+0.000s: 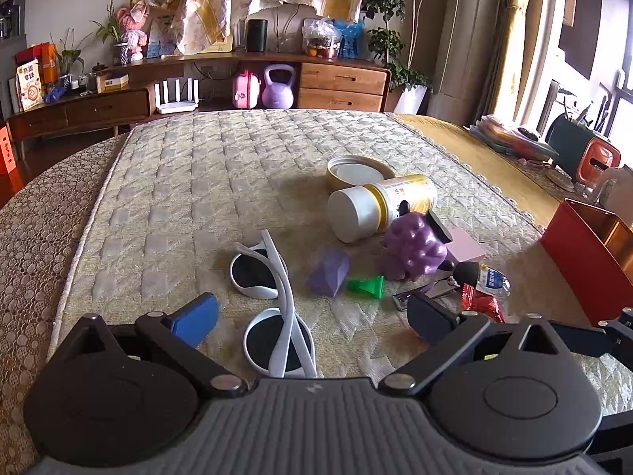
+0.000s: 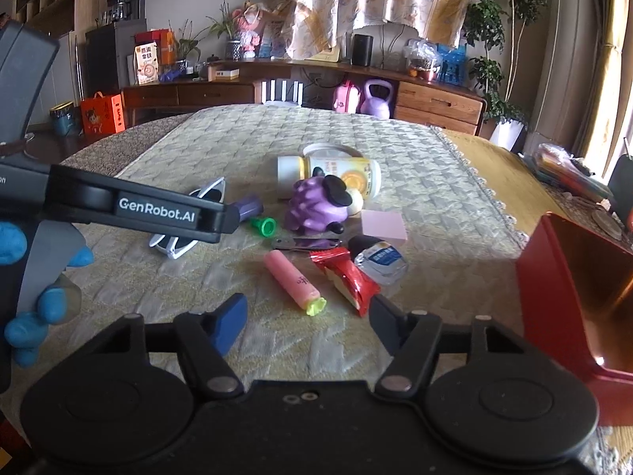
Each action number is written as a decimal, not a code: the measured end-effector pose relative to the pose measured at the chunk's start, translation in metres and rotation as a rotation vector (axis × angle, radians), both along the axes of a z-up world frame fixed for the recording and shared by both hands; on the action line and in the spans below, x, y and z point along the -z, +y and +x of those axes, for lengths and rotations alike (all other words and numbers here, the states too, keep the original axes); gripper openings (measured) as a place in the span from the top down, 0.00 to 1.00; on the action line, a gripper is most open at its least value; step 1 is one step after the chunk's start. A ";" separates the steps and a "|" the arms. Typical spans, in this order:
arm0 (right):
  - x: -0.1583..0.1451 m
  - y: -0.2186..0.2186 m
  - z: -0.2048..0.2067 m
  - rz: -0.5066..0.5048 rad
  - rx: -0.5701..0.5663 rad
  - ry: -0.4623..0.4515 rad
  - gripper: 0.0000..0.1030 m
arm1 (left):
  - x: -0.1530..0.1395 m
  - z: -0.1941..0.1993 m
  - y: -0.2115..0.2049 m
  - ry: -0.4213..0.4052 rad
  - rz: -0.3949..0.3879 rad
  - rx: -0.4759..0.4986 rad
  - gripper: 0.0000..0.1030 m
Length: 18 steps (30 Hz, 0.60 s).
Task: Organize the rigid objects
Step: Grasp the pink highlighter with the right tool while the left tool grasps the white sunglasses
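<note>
White sunglasses (image 1: 273, 308) lie folded on the quilted mat, between the fingers of my open left gripper (image 1: 312, 316); the pads do not touch them. My right gripper (image 2: 308, 324) is open just short of a pink highlighter (image 2: 294, 281) and a red snack packet (image 2: 348, 277). Further out are a purple grape toy (image 2: 312, 206), a yellow and white can (image 2: 328, 176) on its side, a pink block (image 2: 383, 225), a green cone (image 2: 263, 225), a metal nail clipper (image 2: 304, 243) and a purple gem (image 1: 328, 271). A round lid (image 1: 356, 170) lies behind the can.
An open red box (image 2: 573, 297) stands at the right edge of the mat. A blue-gloved hand (image 2: 16, 245) holds the left gripper at the left of the right wrist view. A wooden sideboard (image 1: 340, 83) with a purple kettlebell (image 1: 279, 87) runs along the far wall.
</note>
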State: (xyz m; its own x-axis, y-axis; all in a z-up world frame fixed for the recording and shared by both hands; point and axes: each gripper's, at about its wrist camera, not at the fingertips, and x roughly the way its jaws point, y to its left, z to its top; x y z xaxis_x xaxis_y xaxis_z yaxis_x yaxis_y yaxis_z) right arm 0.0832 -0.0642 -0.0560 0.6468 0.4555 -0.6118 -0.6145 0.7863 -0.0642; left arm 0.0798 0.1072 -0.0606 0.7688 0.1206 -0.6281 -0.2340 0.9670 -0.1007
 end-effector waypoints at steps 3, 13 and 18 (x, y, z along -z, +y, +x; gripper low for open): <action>0.007 0.008 0.009 -0.011 -0.003 0.015 0.44 | 0.006 0.009 0.005 0.016 -0.006 -0.001 0.07; 0.016 0.027 0.025 -0.031 -0.025 0.055 0.56 | 0.018 0.028 0.013 0.048 -0.001 -0.017 0.35; 0.017 0.033 0.030 -0.027 -0.040 0.057 0.65 | 0.018 0.030 0.015 0.040 0.012 -0.023 0.51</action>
State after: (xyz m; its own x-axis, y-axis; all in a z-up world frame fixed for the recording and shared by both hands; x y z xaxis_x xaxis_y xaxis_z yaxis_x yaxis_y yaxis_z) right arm 0.1135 -0.0310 -0.0727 0.5920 0.4635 -0.6593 -0.6488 0.7594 -0.0488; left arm 0.1099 0.1223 -0.0784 0.7402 0.1457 -0.6564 -0.2597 0.9624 -0.0792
